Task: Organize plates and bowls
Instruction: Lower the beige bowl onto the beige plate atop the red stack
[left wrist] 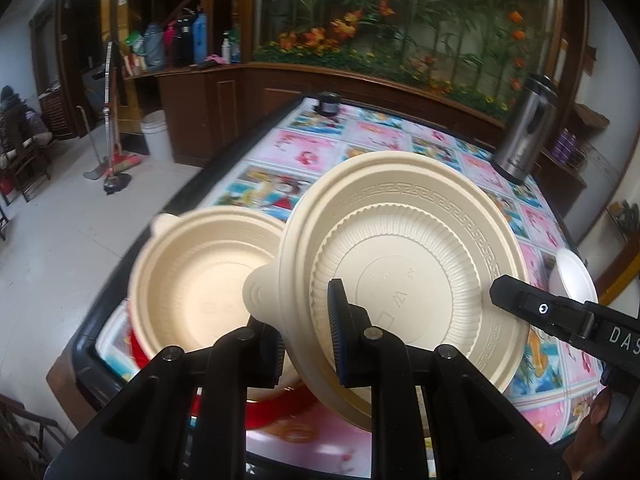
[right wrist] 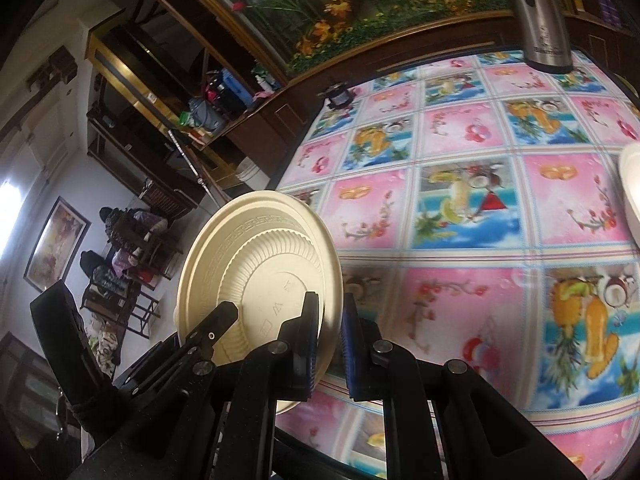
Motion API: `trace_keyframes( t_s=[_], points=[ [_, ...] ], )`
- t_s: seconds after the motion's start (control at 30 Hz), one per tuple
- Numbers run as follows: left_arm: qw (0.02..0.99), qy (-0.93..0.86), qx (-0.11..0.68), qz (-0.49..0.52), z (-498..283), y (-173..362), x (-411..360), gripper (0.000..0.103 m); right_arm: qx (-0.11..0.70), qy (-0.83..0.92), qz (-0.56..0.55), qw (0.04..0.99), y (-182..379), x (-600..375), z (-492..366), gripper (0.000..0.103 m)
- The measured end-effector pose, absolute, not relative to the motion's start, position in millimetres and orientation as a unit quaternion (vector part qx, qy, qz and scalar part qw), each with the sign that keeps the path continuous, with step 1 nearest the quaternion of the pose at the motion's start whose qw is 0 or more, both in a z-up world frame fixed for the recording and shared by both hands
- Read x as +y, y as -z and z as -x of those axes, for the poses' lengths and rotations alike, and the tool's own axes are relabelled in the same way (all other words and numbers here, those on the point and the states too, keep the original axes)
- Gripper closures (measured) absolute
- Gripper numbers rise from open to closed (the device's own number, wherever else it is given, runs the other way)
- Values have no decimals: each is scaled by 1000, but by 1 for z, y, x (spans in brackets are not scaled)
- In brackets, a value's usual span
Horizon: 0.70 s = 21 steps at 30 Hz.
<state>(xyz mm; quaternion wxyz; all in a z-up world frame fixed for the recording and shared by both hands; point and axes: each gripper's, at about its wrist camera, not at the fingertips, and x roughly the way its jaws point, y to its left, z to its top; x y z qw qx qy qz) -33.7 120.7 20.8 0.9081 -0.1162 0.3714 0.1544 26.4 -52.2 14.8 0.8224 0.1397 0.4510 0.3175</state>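
A beige ribbed plate (left wrist: 404,264) with a key-pattern rim hangs tilted above the table, held from both sides. My left gripper (left wrist: 306,344) is shut on its rim beside a small tab. My right gripper (left wrist: 504,286) comes in from the right, over the opposite edge. In the right wrist view the same plate (right wrist: 256,264) stands nearly on edge, with my right gripper (right wrist: 330,340) shut on its rim and the left gripper (right wrist: 224,316) at its far side. A beige bowl (left wrist: 200,280) sits lower left on a red dish (left wrist: 272,412).
The table (right wrist: 480,216) has a pink and blue fruit-pattern cloth. A steel flask (left wrist: 524,128) stands at its far right, and a small dark object (left wrist: 330,104) at the far edge. A white bowl (left wrist: 574,276) lies at the right. Wooden cabinets stand behind, and the floor drops off left.
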Motion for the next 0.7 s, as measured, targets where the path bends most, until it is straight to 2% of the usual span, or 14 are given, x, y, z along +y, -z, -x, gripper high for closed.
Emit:
trace_keyframes(
  t_s=[0.7],
  points=[
    [888, -218, 375, 149, 46, -15, 189, 86, 466, -381, -86, 794, -21, 46, -30, 93]
  ],
)
